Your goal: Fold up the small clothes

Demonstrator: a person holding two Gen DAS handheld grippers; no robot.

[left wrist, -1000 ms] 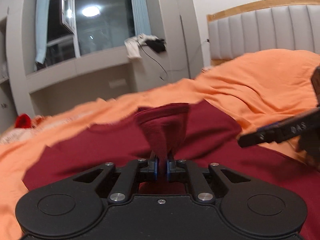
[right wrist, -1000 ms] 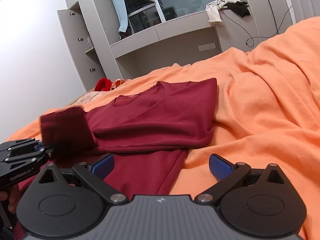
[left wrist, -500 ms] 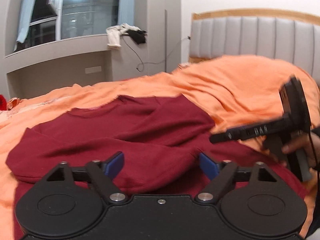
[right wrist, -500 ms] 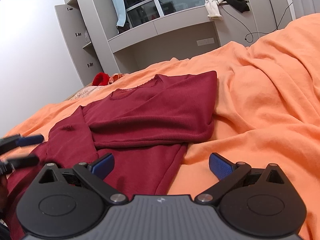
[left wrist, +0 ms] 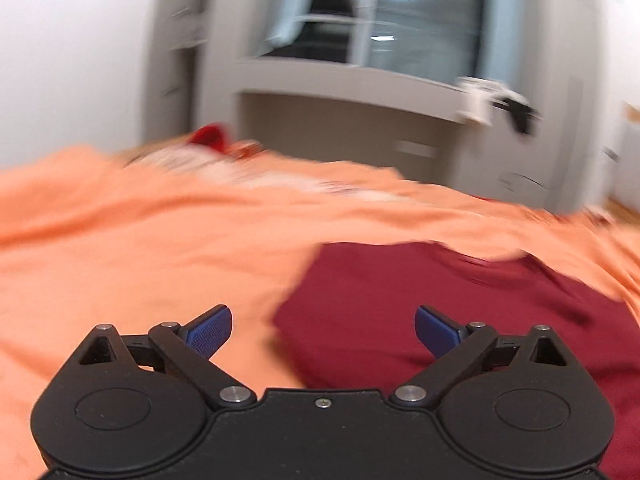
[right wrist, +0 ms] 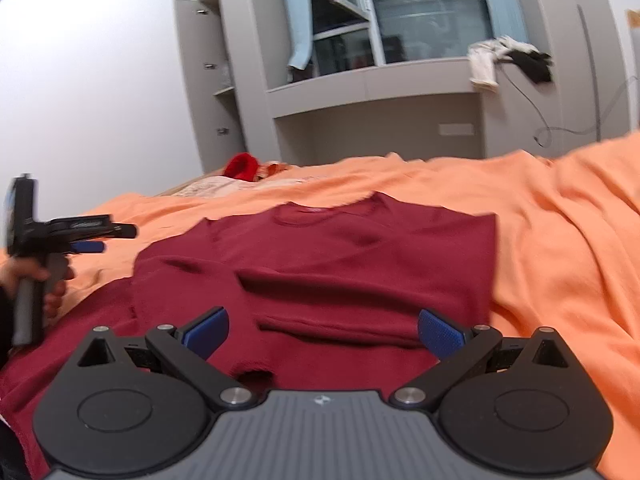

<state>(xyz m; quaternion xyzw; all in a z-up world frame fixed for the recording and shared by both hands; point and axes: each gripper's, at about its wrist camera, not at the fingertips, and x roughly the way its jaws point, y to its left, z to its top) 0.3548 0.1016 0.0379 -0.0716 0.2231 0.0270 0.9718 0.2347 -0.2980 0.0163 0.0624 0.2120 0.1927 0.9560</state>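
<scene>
A dark red long-sleeved top (right wrist: 360,256) lies flat on the orange bedspread (right wrist: 560,260), neckline at the far end and both sleeves folded across its body. My right gripper (right wrist: 323,322) hovers open over its near hem, nothing between the blue pads. My left gripper (right wrist: 114,239), held by a hand (right wrist: 24,276), is off the top's left edge above the bedspread. In the blurred left wrist view the left gripper (left wrist: 323,320) has its jaws opening with nothing between them. There the top (left wrist: 440,300) lies ahead and to the right, the bedspread (left wrist: 140,240) to the left.
A red cloth item (right wrist: 240,166) and a pale patterned fabric (right wrist: 208,188) lie at the bed's far edge. Behind stand a grey cupboard (right wrist: 208,80) and a window ledge (right wrist: 380,76) with white and black clothes (right wrist: 504,56) and a hanging cable (right wrist: 544,128).
My left gripper let go of the sleeve cuff, opened and swung away to the left of the top. The sleeve now lies across the body. My right gripper shifted slightly and stayed open.
</scene>
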